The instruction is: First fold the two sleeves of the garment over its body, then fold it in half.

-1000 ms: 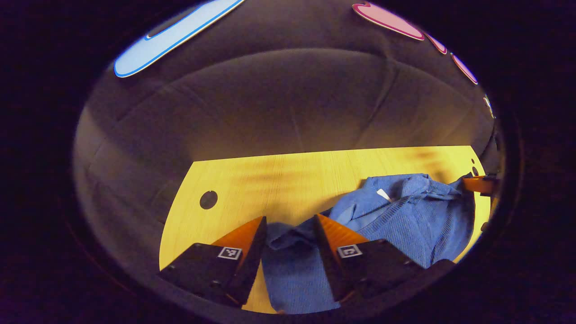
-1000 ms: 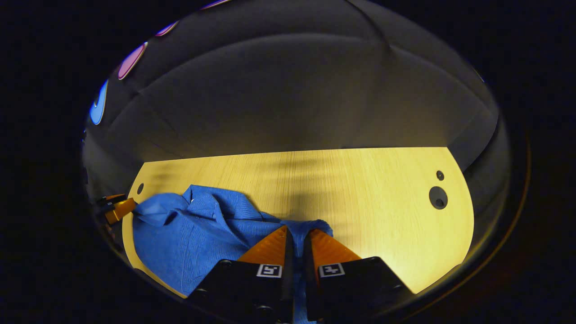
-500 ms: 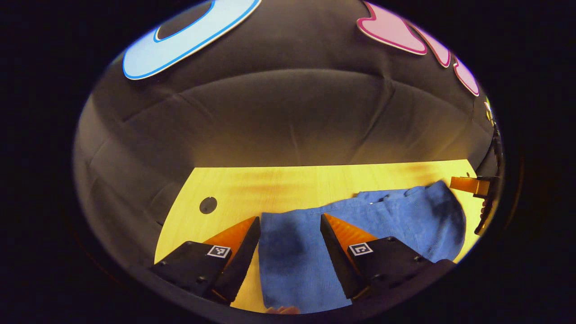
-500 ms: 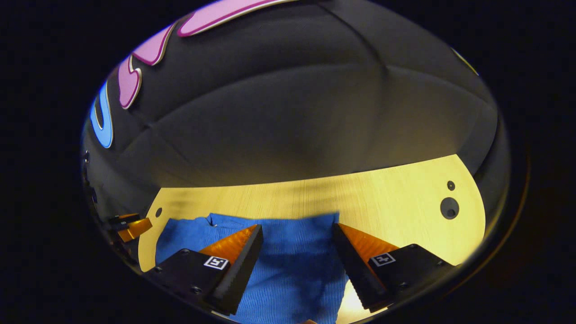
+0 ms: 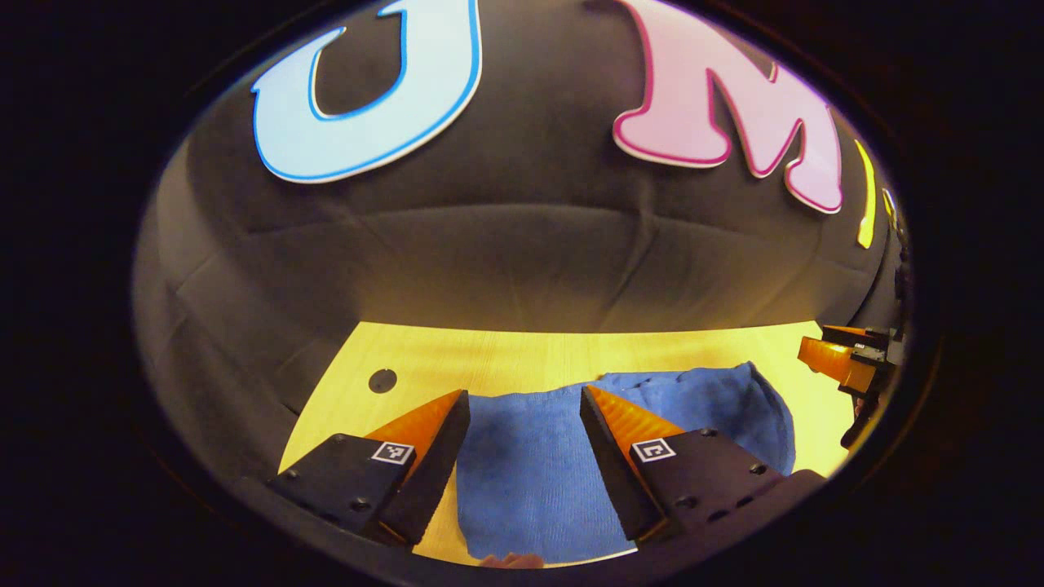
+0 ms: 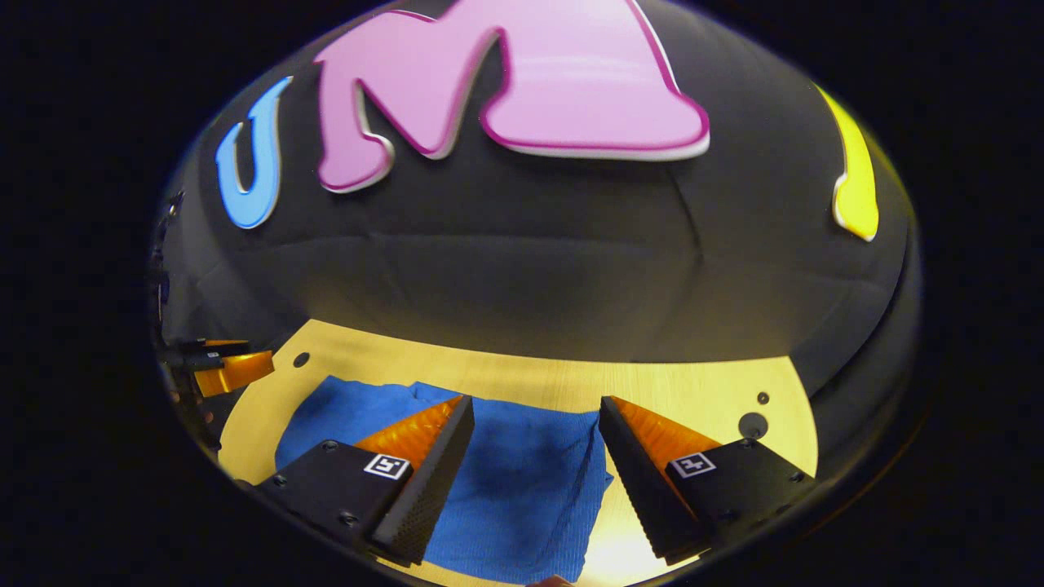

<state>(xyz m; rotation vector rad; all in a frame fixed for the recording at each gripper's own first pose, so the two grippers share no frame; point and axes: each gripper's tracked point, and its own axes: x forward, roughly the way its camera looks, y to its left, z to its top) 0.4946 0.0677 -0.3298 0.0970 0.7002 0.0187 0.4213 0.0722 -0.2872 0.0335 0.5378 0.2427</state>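
Observation:
A blue knitted garment [image 5: 530, 473] lies folded and flat on the light wooden table [image 5: 489, 359]. My left gripper [image 5: 522, 403] is open above its left part, with nothing between the fingers. In the right gripper view the same garment [image 6: 522, 481] spreads under my right gripper [image 6: 530, 408], which is open too and holds nothing. The other gripper shows at the far right edge of the left gripper view [image 5: 844, 363] and at the far left edge of the right gripper view [image 6: 224, 367].
The table [image 6: 693, 391] has round cable holes, one at its left [image 5: 382, 380] and one at its right [image 6: 752, 425]. The black booth wall stands close behind the table's far edge. Bare wood lies beyond and to the right of the garment.
One second ago my right gripper was shut on a corner of the crumpled garment; it has let go. The garment now lies flat, and both grippers have lifted and tilted up.

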